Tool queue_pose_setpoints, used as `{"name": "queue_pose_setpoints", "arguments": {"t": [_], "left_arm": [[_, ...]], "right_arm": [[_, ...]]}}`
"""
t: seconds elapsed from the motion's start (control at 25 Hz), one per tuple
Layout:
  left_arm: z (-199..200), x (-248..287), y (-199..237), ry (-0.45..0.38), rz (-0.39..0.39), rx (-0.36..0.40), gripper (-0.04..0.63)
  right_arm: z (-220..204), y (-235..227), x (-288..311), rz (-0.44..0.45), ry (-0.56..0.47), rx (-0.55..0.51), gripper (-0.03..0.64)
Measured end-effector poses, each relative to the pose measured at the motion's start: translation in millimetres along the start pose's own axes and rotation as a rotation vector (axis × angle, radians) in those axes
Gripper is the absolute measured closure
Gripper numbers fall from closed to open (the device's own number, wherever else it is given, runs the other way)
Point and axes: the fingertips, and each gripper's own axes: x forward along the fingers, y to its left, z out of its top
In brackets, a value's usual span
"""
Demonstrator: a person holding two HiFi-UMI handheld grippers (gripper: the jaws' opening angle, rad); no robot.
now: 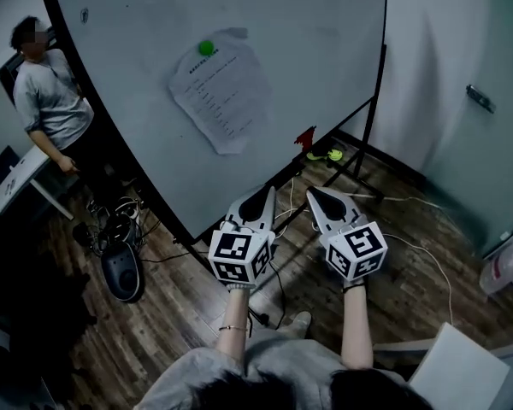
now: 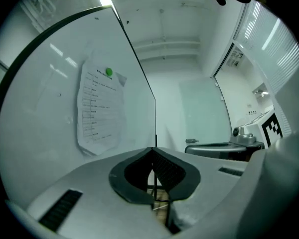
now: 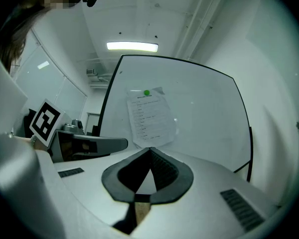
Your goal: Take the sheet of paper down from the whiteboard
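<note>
Both forearms reach out side by side over the wood floor [image 1: 410, 297].
Left gripper [image 1: 268, 191]: jaws clenched tip to tip, nothing between them.
Right gripper [image 1: 312, 193]: likewise clenched and empty, just beside the left.
Both point at the whiteboard [image 1: 128, 118], short of it, touching nothing.
White cable [image 1: 427, 259] loops across the floor to the right.
A white bag [image 1: 509, 263] with red print is at the right edge.
A black rounded device [image 1: 122, 270] with tangled cords lies by the board's left foot.
A small red object [image 1: 305, 137] and yellow-green bits [image 1: 325, 155] sit low at the board's stand.
Sheet of paper [image 1: 222, 88]: flat on the whiteboard, slightly crumpled, pinned at the top by a green magnet [image 1: 206, 48].
Nothing stands between the grippers and the sheet.
A person [image 1: 51, 101] in a grey shirt stands beyond the board's left edge.
</note>
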Motion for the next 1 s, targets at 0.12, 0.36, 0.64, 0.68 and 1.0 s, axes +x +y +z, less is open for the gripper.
{"name": "queue_pose_setpoints", "arguments": {"t": [0.12, 0.36, 0.64, 0.68, 1.0], "left_arm": [[12, 25, 19, -0.020, 0.030, 0.018, 0.589], [31, 62, 44, -0.032, 0.076, 0.055, 0.589], [50, 83, 62, -0.052, 0.123, 0.095, 0.589], [51, 84, 65, -0.053, 0.136, 0.101, 0.590], [97, 82, 90, -0.132, 0.284, 0.146, 0.589]], "right_arm": [[3, -17, 30, 0.034, -0.001, -0.004, 0.617], [11, -45, 73, 0.087, -0.008, -0.022, 0.617], [9, -65, 110, 0.136, -0.028, 0.005, 0.615], [9, -66, 115, 0.149, -0.028, 0.009, 0.615], [30, -79, 154, 0.269, -0.055, 0.015, 0.615]]}}
